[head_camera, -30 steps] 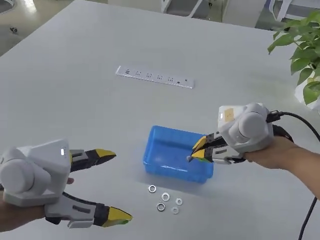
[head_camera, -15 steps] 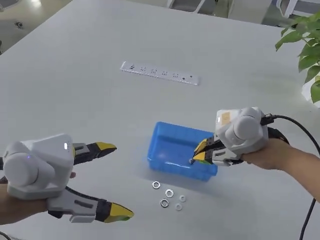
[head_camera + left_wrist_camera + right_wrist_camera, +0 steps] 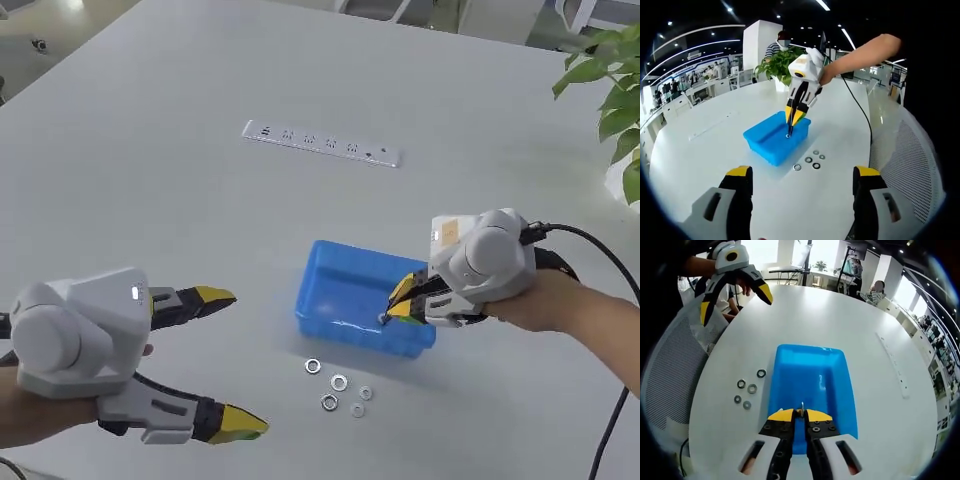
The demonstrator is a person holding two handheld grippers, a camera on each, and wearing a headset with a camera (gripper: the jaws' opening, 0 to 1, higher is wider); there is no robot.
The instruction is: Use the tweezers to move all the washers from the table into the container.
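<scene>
Right gripper view: the right gripper (image 3: pixel 800 415), jaws pinched tight on the tweezers (image 3: pixel 802 406), holds their tips over the blue container (image 3: pixel 790 360). Five washers (image 3: pixel 752 388) lie on the table (image 3: pixel 865 315) just beside it. The left gripper (image 3: pixel 230 361) hangs wide open, well apart.

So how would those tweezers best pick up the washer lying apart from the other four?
Probably from above: the washer lies flat on the table, so slip one tweezers tip through its hole and pinch the rim.
</scene>
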